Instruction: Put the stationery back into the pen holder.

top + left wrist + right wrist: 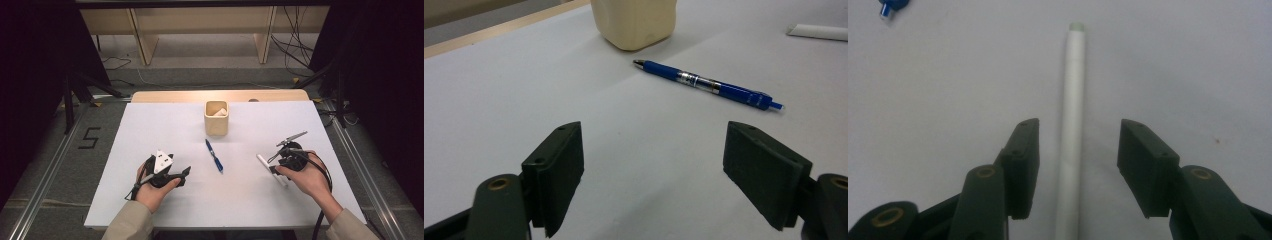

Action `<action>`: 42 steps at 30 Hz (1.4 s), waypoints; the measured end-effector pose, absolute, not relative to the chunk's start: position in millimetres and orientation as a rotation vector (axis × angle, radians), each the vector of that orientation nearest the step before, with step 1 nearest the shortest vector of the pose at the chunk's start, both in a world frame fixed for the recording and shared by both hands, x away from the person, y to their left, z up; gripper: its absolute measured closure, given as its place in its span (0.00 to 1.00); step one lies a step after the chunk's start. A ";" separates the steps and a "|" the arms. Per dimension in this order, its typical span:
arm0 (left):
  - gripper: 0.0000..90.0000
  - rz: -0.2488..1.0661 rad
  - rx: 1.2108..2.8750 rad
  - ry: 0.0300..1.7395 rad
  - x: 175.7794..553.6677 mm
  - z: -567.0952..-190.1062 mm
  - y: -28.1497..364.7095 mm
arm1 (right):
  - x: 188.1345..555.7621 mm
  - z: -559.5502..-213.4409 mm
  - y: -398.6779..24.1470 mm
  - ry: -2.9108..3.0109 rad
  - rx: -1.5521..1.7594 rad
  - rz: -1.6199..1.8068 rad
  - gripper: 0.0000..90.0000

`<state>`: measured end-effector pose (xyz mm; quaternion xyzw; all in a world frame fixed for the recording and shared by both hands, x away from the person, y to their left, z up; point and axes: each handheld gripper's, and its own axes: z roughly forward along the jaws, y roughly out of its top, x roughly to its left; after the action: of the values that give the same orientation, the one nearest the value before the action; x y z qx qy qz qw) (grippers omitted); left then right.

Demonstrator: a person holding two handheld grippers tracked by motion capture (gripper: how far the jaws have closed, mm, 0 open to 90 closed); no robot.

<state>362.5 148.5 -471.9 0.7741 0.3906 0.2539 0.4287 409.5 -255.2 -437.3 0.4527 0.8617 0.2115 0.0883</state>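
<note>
The white pen (1072,135) lay flat on the desk (150,130), running lengthwise between the jaws of my right tongs (1075,165). In the right gripper view I could see a gap on either side of it, so the pads were not pressing on it, and its pale green tip pointed away from me. From the high view, I saw the same white pen (264,163) poking out left of my right tongs (276,162), near the desk's right side. The blue pen (214,156) lay mid-desk, well apart from it, below the beige pen holder (216,120) with something white inside. My left tongs (654,175) stood wide open over bare desk; their view gave the blue pen's (706,84) silver band, which the high view did not resolve.
</note>
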 end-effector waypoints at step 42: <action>0.28 0.632 1.937 0.975 363.3 -473.9 148.1 | 404.1 -447.5 -254.9 2.739 1.362 0.329 0.72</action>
<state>363.3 148.1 -473.9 0.7754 0.3902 0.2530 0.4271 404.1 -254.9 -447.5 0.4425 0.8898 0.1069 0.0326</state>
